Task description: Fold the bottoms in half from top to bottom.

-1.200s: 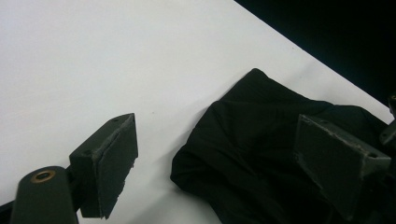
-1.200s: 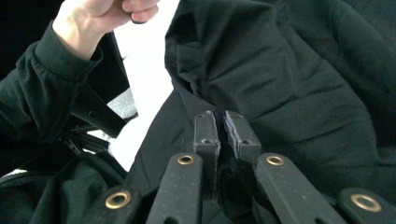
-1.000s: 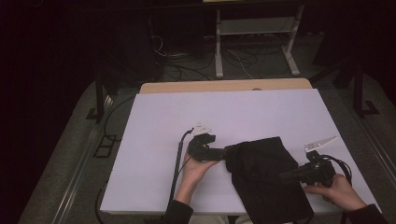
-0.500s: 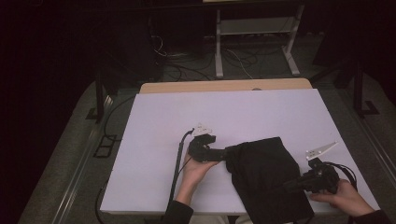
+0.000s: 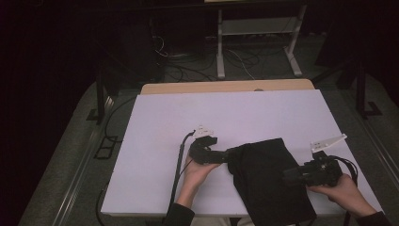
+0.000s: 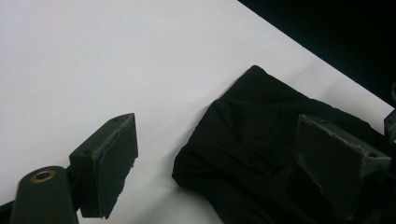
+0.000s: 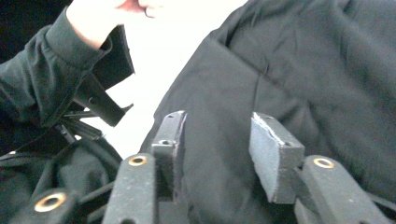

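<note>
a plain black cloth garment (image 5: 268, 179) with no print or pattern lies on a white rectangular table top (image 5: 235, 113), which has a pale tan wooden strip (image 5: 226, 87) along its far edge. both grippers, the left gripper (image 5: 227, 156) and the right gripper (image 5: 288, 176), are matte black, with dark grey pads (image 6: 114, 161) and small brass-coloured rivets (image 7: 137, 160); each carries a light grey plate (image 5: 328, 141). the person's sleeve (image 7: 32, 84) is dark green-grey. the floor (image 5: 61, 155) is a dull grey.

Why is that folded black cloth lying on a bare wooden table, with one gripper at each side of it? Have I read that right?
Not quite. The black cloth lies on a white table, as the high view shows; wood shows at the far edge alone. The rest holds: the left gripper is at the cloth's left side, the right gripper at its right.
</note>
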Action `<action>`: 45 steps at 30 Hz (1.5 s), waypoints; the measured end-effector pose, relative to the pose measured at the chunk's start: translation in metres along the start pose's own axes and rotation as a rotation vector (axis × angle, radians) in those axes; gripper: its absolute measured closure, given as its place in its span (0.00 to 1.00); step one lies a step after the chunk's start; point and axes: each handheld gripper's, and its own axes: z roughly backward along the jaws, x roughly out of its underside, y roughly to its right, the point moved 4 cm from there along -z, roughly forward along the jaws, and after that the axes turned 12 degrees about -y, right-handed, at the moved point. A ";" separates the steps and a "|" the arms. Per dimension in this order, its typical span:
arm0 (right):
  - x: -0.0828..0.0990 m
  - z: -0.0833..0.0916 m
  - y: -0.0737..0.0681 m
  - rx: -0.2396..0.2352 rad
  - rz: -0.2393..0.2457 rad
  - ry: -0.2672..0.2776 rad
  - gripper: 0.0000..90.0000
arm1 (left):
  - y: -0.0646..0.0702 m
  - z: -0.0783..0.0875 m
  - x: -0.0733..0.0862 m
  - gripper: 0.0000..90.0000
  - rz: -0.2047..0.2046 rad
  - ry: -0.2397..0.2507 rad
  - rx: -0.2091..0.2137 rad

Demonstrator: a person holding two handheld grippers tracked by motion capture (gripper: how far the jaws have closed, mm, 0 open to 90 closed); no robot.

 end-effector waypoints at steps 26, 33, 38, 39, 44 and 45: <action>-0.040 -0.021 0.020 0.129 -0.002 -0.031 0.99 | 0.001 -0.001 -0.001 0.15 -0.003 0.011 0.004; -0.044 -0.027 0.024 0.138 -0.010 -0.046 0.99 | 0.001 -0.002 -0.001 0.15 -0.002 0.009 0.005; -0.050 -0.035 0.025 0.134 -0.001 -0.060 0.99 | 0.002 -0.003 0.000 0.15 -0.004 0.003 0.007; -0.050 -0.037 0.024 0.133 -0.001 -0.066 0.99 | 0.002 -0.004 0.000 0.15 -0.005 0.002 0.007; -0.052 -0.047 0.022 0.125 0.013 -0.108 0.99 | 0.003 -0.004 0.001 0.15 -0.002 0.003 0.009; -0.052 -0.049 0.021 0.119 0.016 -0.121 0.99 | 0.003 -0.004 0.001 0.15 -0.002 0.004 0.010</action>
